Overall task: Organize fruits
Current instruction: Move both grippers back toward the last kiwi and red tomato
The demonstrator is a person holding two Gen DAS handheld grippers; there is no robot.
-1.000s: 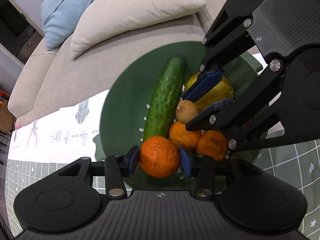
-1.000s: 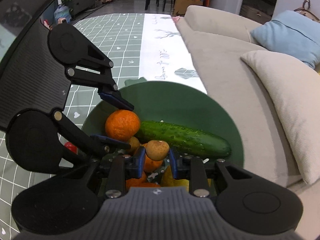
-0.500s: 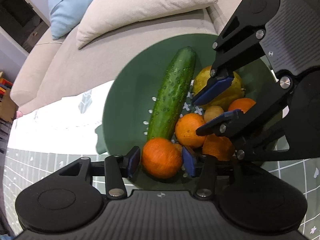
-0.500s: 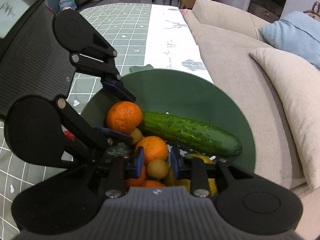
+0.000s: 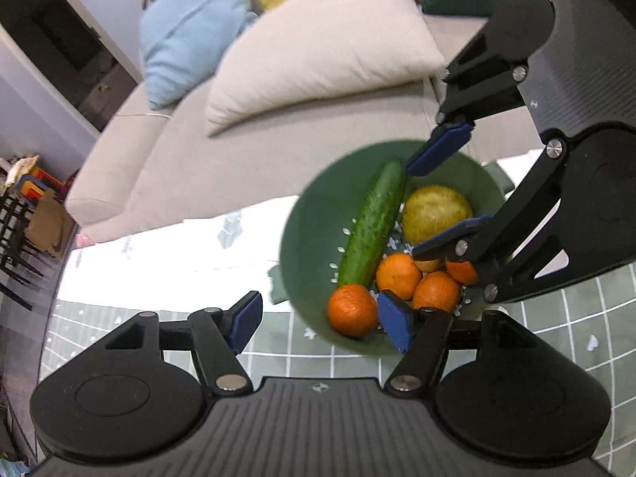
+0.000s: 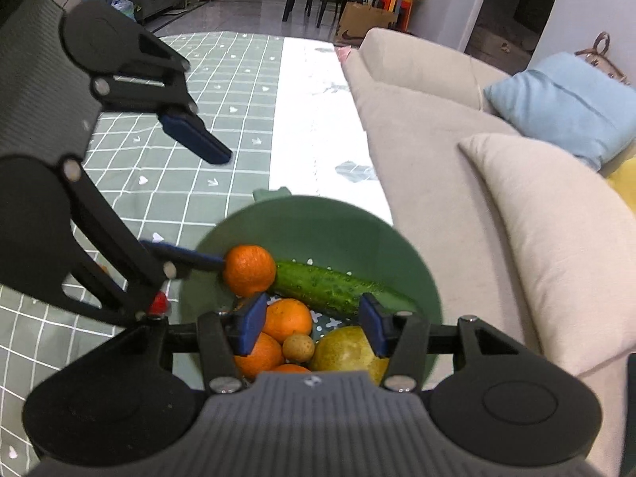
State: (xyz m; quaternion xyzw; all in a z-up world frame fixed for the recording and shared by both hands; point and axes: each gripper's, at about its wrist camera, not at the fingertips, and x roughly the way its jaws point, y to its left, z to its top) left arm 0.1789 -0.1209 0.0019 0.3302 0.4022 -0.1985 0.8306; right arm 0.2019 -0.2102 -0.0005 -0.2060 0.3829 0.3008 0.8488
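Observation:
A green colander bowl (image 5: 318,214) (image 6: 330,222) sits on the table and holds a cucumber (image 5: 373,226) (image 6: 326,288), a yellow pear (image 5: 435,212) (image 6: 349,348), several oranges (image 5: 397,276) (image 6: 287,320) and a small brown fruit (image 6: 298,347). My left gripper (image 5: 320,322) is open and empty above the bowl's near rim, with an orange (image 5: 351,310) (image 6: 249,270) lying free beside its right finger. My right gripper (image 6: 310,324) is open and empty above the fruit.
The table has a green checked cloth (image 6: 167,167) with a white strip (image 6: 314,119). A beige sofa (image 5: 206,151) with cream (image 5: 318,51) and blue (image 5: 187,28) cushions stands close behind the bowl. A small red object (image 6: 160,301) lies left of the bowl.
Both grippers have opened and pulled back from the bowl. The left one let go of its orange and the right one its small brown fruit; both now lie in the bowl.

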